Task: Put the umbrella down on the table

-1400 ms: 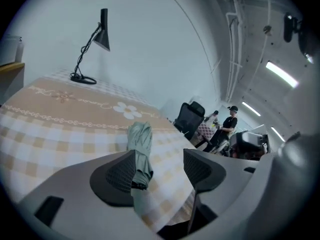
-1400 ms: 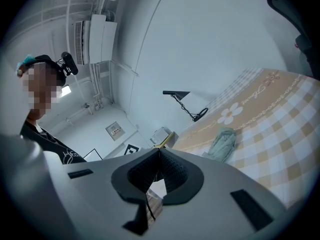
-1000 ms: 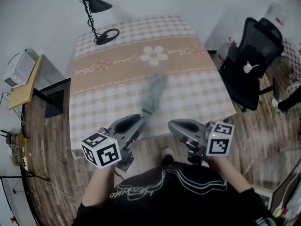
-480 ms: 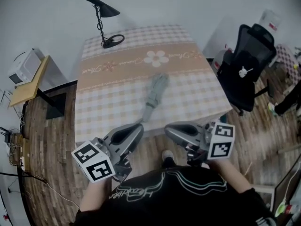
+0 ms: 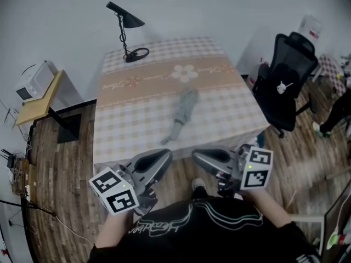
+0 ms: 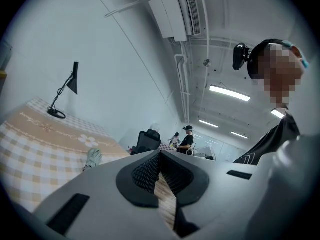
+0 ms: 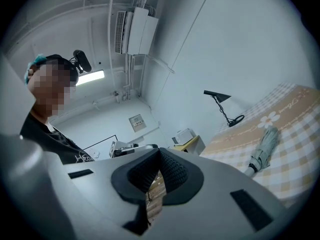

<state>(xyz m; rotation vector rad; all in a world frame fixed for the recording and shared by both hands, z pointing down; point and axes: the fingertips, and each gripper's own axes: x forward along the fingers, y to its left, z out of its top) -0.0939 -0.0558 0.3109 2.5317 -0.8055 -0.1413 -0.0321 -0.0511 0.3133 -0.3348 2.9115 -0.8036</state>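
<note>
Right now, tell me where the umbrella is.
In the head view the umbrella lies on the table near its middle, just below the flower print.

Table: rectangular, covered by a beige-and-white checked cloth. A wide tan band runs across the cloth, printed with a white flower and script. It stands ahead of the left gripper and the right gripper, its near edge closest to their tips.

Item 1: folded grey umbrella, flat on the cloth, ahead of both grippers and roughly between their lines. Slim handle end toward them, canopy end near the tan band.

Item 2: black desk lamp, ring base on the far corner, ahead and left of the left gripper, well apart from the umbrella.
</note>
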